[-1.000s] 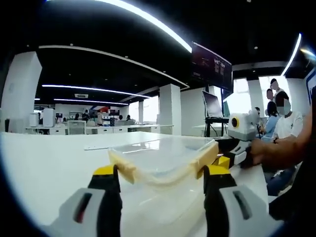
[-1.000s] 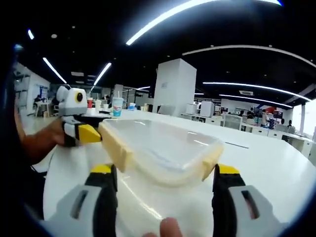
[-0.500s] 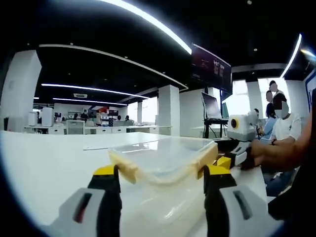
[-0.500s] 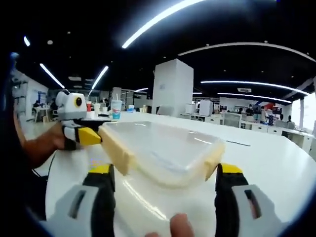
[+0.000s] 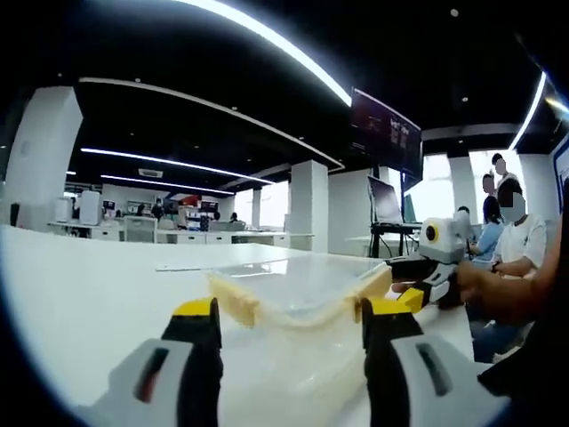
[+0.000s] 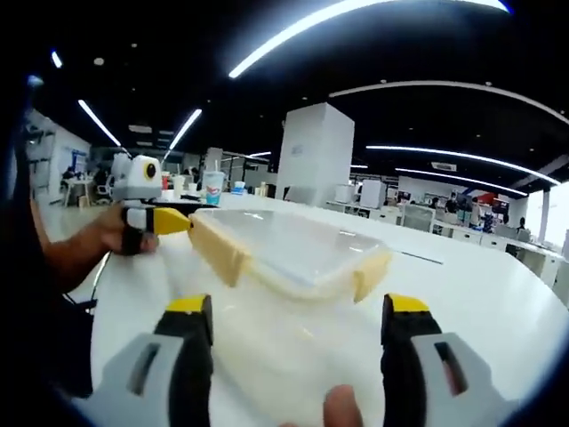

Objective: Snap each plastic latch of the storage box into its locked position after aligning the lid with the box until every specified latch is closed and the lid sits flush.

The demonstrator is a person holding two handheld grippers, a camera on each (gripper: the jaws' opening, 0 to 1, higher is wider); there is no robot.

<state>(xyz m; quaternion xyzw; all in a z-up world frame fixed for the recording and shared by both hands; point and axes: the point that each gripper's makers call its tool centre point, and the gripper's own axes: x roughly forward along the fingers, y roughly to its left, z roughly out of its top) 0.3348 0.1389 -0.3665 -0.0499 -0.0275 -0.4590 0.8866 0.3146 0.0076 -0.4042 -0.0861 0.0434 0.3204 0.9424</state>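
Observation:
A clear storage box (image 5: 293, 294) with its lid on rests on the white table (image 5: 89, 285). Cream latches (image 5: 233, 304) stick out at its corners. My left gripper (image 5: 291, 311) stands open just in front of it, jaws either side of the near end. The right gripper (image 5: 434, 260), held in a hand, comes in from the right with its yellow tip by the right-hand latch (image 5: 373, 283). In the right gripper view the box (image 6: 289, 249) lies beyond my open right gripper (image 6: 297, 307). There the left gripper (image 6: 147, 203) touches the box's left corner.
A monitor on a stand (image 5: 384, 191) and several people (image 5: 516, 236) are at the right of the left gripper view. A cup (image 6: 212, 189) stands far back on the table in the right gripper view. A fingertip (image 6: 342, 409) shows at the bottom edge.
The right gripper has drawn back, so the box now sits farther from its jaws. The left gripper has sunk lower toward the table. The box has stayed in place.

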